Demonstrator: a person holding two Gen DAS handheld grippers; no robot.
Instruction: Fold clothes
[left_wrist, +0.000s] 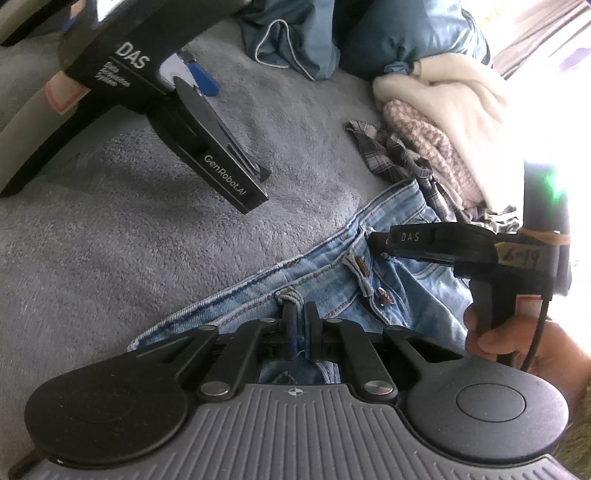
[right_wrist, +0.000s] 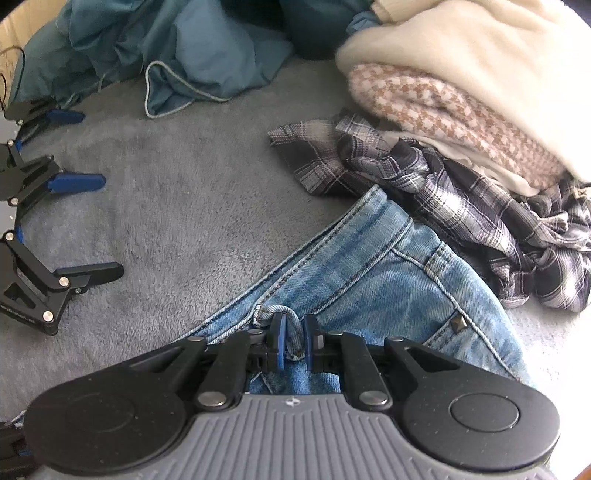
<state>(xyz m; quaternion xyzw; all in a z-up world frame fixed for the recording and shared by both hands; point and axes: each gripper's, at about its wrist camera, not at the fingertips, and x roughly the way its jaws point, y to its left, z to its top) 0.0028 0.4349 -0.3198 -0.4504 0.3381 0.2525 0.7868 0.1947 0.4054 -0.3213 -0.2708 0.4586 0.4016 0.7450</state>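
On a soft gray blanket (left_wrist: 147, 240) lie the jeans (right_wrist: 369, 266). They are light blue and lie near the middle. Their top band runs from near left up to far right, and the rest of them comes toward the cameras.

The left tongs (left_wrist: 300, 314) are shut tight. They pinch a fold of the jeans at the top band, just under a small loop (left_wrist: 288, 295). Blue cloth shows between the two tips.

The right tongs (right_wrist: 293, 325) are shut too. They clamp on another belt loop (right_wrist: 291, 334) of the jeans, and this loop sticks up between the blue pads.

At the right of the left view, a hand (left_wrist: 517, 339) holds a black tool (left_wrist: 443, 247). Its tip rests at the top band of the jeans. I cannot tell if that tip is shut. Far left in the same view, a second black tool (left_wrist: 221, 158) hangs over the blanket and touches no clothes.

To the right of the jeans lies a dark plaid shirt (right_wrist: 424, 173), all crumpled. One edge of it touches the jeans. On top of the shirt sits a brown and white knit (right_wrist: 443, 107), and a thick cream cloth (right_wrist: 461, 55) lies over that.

Far back, a teal cloth (right_wrist: 207, 48) is heaped up, well apart from the jeans.

At the left edge of the right view, more black tongs with blue tips (right_wrist: 77, 182) stand apart over the blanket.
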